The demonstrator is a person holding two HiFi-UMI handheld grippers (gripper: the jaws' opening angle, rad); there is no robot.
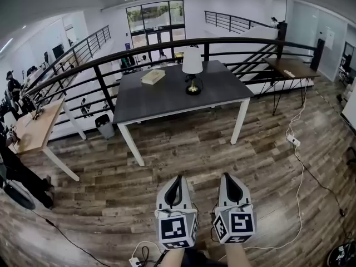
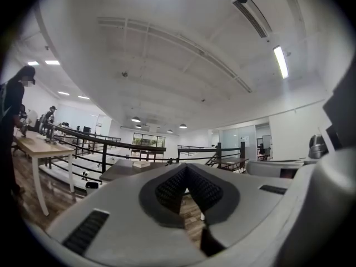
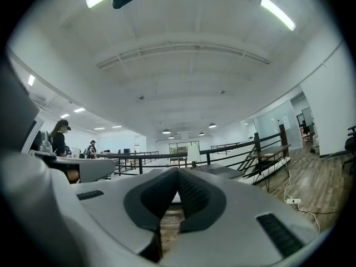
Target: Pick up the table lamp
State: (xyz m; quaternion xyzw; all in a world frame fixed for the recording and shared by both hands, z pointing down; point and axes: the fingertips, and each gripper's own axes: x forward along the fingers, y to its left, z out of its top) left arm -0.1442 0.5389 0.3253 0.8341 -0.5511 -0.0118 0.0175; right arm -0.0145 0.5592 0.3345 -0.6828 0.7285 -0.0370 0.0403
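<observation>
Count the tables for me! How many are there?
3. A dark table in the middle holds the lamp and a book. A light wooden table stands at the left. A brown desk sits at the far right. More may be hidden farther off.

Head view is showing one table lamp (image 1: 192, 71), one book (image 1: 153, 77), one bin (image 1: 104, 125). Three tables are standing: dark table (image 1: 167, 102), light wooden table (image 1: 33, 129), brown table (image 1: 292, 67). Two grippers are showing: left gripper (image 1: 178, 179), right gripper (image 1: 227, 178).
</observation>
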